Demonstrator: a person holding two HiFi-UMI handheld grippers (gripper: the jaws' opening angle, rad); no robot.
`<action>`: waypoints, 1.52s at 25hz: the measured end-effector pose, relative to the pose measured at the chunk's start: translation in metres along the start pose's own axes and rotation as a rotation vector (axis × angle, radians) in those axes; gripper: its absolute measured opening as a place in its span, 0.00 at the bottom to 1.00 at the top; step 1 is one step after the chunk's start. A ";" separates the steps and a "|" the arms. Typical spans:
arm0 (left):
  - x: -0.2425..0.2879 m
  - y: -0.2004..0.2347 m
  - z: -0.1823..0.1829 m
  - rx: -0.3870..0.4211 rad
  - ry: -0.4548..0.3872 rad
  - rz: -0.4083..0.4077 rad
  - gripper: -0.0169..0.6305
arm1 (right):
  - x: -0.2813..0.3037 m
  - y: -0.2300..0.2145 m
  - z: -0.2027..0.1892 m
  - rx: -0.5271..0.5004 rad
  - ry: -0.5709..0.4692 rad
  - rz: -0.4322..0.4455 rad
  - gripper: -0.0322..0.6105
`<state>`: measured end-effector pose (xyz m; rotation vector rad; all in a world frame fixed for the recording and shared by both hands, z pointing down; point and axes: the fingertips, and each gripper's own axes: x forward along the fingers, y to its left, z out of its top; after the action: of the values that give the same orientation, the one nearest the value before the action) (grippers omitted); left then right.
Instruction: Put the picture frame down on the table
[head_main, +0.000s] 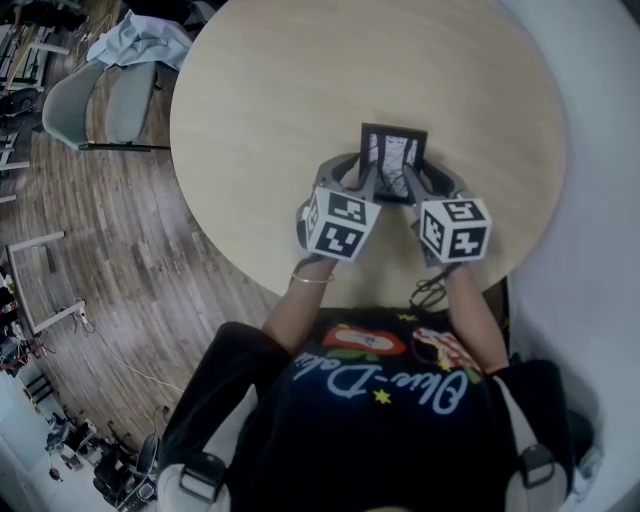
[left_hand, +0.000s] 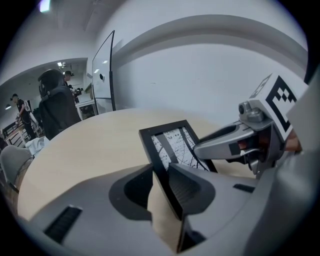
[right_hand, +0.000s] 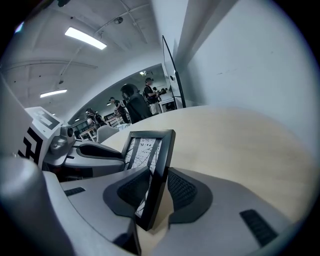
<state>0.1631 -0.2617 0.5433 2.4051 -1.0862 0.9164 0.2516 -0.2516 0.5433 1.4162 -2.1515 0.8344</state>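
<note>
A black picture frame (head_main: 393, 152) with a black-and-white print is held slanted over the near part of the round wooden table (head_main: 300, 90). I cannot tell whether its lower edge touches the wood. My left gripper (head_main: 356, 183) is shut on the frame's left edge, and the left gripper view shows the thin edge of the frame (left_hand: 172, 145) wedged between that gripper's two pads. My right gripper (head_main: 412, 185) is shut on the right edge. In the right gripper view the frame (right_hand: 145, 150) stands nearly upright between the ribbed pads. Each gripper shows in the other's view.
A grey chair (head_main: 95, 100) and a light cloth (head_main: 135, 40) stand on the wooden floor left of the table. A white wall curves round the table's far and right sides. A whiteboard (left_hand: 102, 75) and people stand in the background. A black cable (head_main: 430, 290) hangs at the table's near edge.
</note>
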 end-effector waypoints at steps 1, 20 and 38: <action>0.002 0.000 -0.001 -0.001 0.003 0.000 0.15 | 0.001 -0.001 -0.001 -0.005 0.003 -0.007 0.20; 0.025 0.005 -0.015 -0.024 0.070 0.027 0.16 | 0.025 -0.012 -0.013 -0.092 0.088 -0.095 0.20; 0.033 0.009 -0.020 0.042 0.104 0.076 0.16 | 0.036 -0.012 -0.015 -0.156 0.128 -0.144 0.20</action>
<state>0.1649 -0.2745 0.5806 2.3351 -1.1374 1.0870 0.2492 -0.2690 0.5804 1.3811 -1.9488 0.6691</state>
